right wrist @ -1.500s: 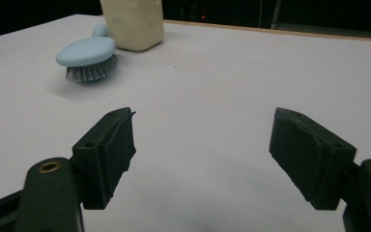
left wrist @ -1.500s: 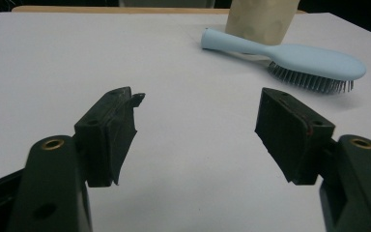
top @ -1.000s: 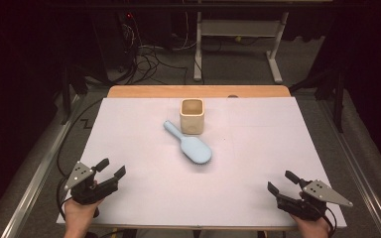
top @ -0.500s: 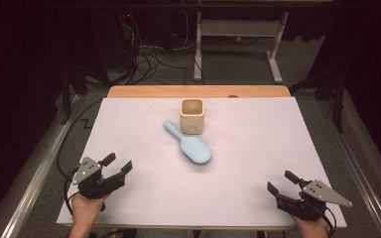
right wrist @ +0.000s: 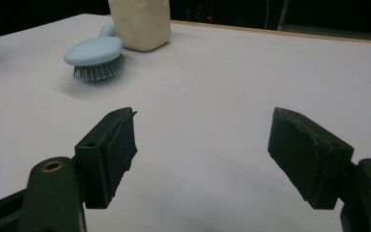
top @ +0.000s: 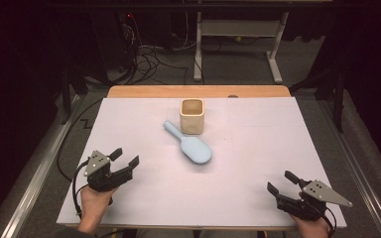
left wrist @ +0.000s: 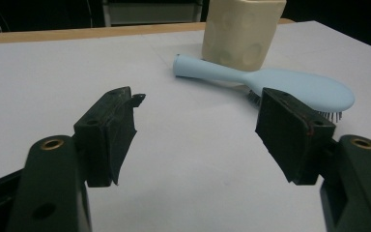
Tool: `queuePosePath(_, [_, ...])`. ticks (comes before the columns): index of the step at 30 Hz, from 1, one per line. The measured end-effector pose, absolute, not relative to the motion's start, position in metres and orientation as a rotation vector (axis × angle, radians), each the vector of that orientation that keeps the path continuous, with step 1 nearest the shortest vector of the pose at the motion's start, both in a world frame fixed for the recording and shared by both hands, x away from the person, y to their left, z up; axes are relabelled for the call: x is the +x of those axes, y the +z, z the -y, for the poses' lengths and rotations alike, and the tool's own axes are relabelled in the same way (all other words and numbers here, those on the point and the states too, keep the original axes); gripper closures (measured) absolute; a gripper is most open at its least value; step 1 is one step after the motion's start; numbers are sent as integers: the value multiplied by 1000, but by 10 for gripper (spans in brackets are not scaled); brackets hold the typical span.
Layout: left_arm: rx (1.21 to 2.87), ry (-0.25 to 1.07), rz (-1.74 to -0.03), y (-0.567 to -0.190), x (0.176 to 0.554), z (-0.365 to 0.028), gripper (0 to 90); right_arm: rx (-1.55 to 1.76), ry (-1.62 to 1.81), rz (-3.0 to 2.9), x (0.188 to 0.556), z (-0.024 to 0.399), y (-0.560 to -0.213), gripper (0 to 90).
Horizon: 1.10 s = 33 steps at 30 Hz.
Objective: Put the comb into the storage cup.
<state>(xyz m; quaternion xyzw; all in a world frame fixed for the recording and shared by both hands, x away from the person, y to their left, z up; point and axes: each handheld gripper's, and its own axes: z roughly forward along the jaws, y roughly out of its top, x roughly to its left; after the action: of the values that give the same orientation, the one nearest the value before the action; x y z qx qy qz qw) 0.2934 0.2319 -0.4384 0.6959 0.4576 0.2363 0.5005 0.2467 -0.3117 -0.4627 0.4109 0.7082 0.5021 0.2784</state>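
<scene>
Both grippers, left [top: 125, 157] and right [top: 281, 182], stand wide, empty; brush [top: 191, 145] lies bristles-down, touching the cup [top: 192, 115].

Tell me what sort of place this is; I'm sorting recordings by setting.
Probably a lab or workshop: a white-covered table in a dark room, loose cables on the floor, metal frame legs behind.

left gripper [top: 121, 161] now farther in over the table [top: 144, 208], nearer the blue hairbrush [top: 189, 145], perhaps slightly higher; jaws apart, nothing between.
</scene>
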Motion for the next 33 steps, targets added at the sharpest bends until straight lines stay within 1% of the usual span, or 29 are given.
queuePosePath(6, [1690, 552, -1111, -439, 301, -228, 306, 1105, 1346, -1901, 247, 312, -463, 258])
queuePosePath(12, [1703, 573, -1113, -436, 308, -222, 306, 1104, 1347, -1902, 246, 311, -463, 258])
queuePosePath(27, [1742, 541, -1095, -432, 327, -207, 314, 1098, 1346, -1900, 246, 311, -463, 258])
queuePosePath(33, [1749, 515, -1131, -432, 335, -204, 317, 1098, 1348, -1900, 246, 311, -463, 257])
